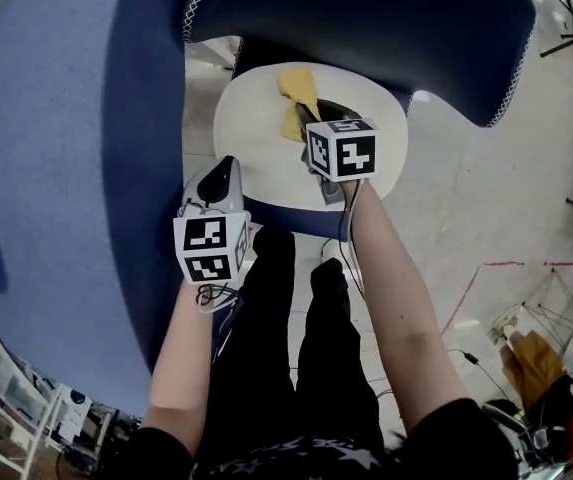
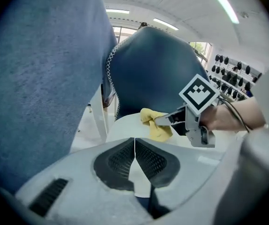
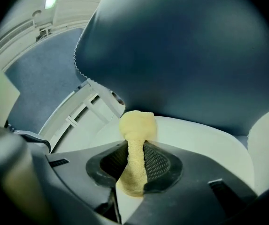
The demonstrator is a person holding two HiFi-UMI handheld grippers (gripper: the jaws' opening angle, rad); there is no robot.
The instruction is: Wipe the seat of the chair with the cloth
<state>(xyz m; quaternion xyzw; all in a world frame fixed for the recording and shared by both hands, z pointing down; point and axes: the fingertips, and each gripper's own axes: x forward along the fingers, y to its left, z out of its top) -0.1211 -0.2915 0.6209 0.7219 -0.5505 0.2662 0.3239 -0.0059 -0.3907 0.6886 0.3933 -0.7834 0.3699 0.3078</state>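
The chair's white round seat (image 1: 256,133) is seen from above, with the dark blue backrest (image 1: 366,18) curving round its far side. The yellow cloth (image 1: 296,93) lies on the seat near its far edge, just in front of the backrest.

The right gripper (image 1: 314,123) is positioned over the middle of the seat, its marker cube (image 1: 342,150) facing upward. In the right gripper view, the jaws of the right gripper (image 3: 135,161) are clenched on the cloth (image 3: 136,139). A narrow band of the cloth is pinched between the two ribbed pads, and the free end is bunched beyond the jaw tips, where it rests on the seat (image 3: 204,142). The backrest (image 3: 186,55) fills the upper part of that view.

The left gripper (image 1: 224,171) is held at the near left edge of the seat, well apart from the cloth. In the left gripper view, the jaws of the left gripper (image 2: 134,146) are closed pad against pad, and nothing is held between them. Beyond them, the cloth (image 2: 158,128) is seen on the seat (image 2: 125,128) with the tips of the right gripper (image 2: 169,120) clamped on it.

A large blue fabric-covered surface (image 1: 56,168) stands to the left of the chair, close beside the left gripper. The person's legs in black trousers (image 1: 286,358) are placed against the near edge of the seat.
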